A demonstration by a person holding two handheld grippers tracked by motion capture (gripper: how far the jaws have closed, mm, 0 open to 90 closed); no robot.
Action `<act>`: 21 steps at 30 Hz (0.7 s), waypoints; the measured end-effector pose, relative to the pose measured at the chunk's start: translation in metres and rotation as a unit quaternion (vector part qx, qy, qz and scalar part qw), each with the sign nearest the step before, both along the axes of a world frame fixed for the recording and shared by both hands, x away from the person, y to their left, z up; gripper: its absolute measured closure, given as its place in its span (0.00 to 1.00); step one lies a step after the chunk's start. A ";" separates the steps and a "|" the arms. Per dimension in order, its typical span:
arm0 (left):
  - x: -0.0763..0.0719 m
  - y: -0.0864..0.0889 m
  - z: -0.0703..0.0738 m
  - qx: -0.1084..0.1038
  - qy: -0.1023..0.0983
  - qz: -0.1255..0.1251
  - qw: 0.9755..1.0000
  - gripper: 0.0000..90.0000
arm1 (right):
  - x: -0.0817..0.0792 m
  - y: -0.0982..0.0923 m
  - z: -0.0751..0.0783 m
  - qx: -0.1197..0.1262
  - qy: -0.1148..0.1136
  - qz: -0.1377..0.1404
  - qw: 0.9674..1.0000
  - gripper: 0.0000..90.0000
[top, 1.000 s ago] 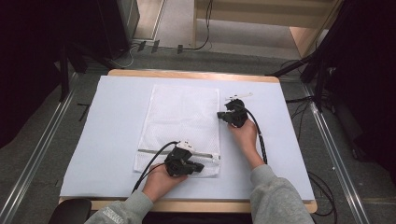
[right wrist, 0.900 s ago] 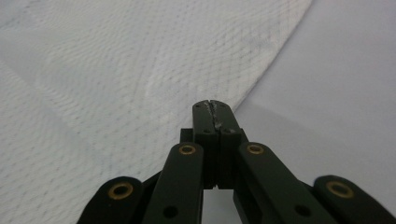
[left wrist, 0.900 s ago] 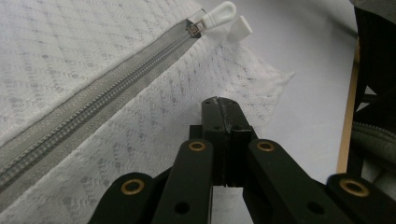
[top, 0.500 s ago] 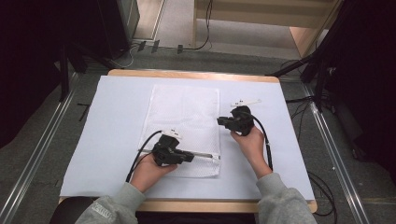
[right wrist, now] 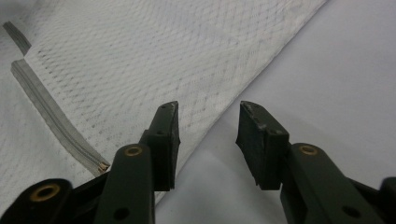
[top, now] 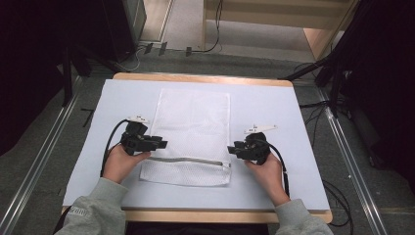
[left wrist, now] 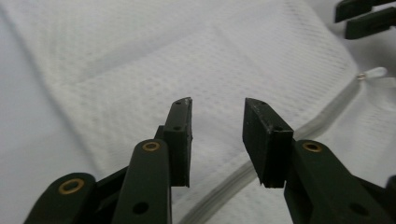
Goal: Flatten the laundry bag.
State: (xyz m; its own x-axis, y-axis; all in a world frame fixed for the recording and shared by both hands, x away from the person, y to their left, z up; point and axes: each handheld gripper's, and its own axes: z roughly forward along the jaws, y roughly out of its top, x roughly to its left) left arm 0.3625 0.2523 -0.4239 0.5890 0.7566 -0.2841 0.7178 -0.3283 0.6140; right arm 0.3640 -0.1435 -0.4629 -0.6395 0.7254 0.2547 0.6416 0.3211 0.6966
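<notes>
Grey carpet floor (top: 186,29) w/ cables, metal rails (top: 39,166) both sides, wooden furniture (top: 274,12) at back; dark surroundings, worktop (top: 293,112) lit.

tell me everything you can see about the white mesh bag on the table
The white mesh bag is a flat rectangle of netted fabric, lying spread out lengthwise on the pale table cover. A zipper runs across it near the person's end; whether it is fully closed is unclear. Neither gripper grips it.
</notes>
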 end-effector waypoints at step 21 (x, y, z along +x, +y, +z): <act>0.012 0.023 -0.026 0.029 0.019 0.064 0.997 0.72 | 0.006 0.023 -0.010 -0.043 -0.022 -0.005 0.999 0.73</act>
State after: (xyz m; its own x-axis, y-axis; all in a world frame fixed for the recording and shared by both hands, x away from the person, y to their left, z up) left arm 0.3749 0.2755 -0.4498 0.4768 0.8403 -0.2581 0.7781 -0.2669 0.5686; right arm 0.3701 -0.1200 -0.4733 -0.6410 0.7501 0.1626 0.6142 0.3743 0.6948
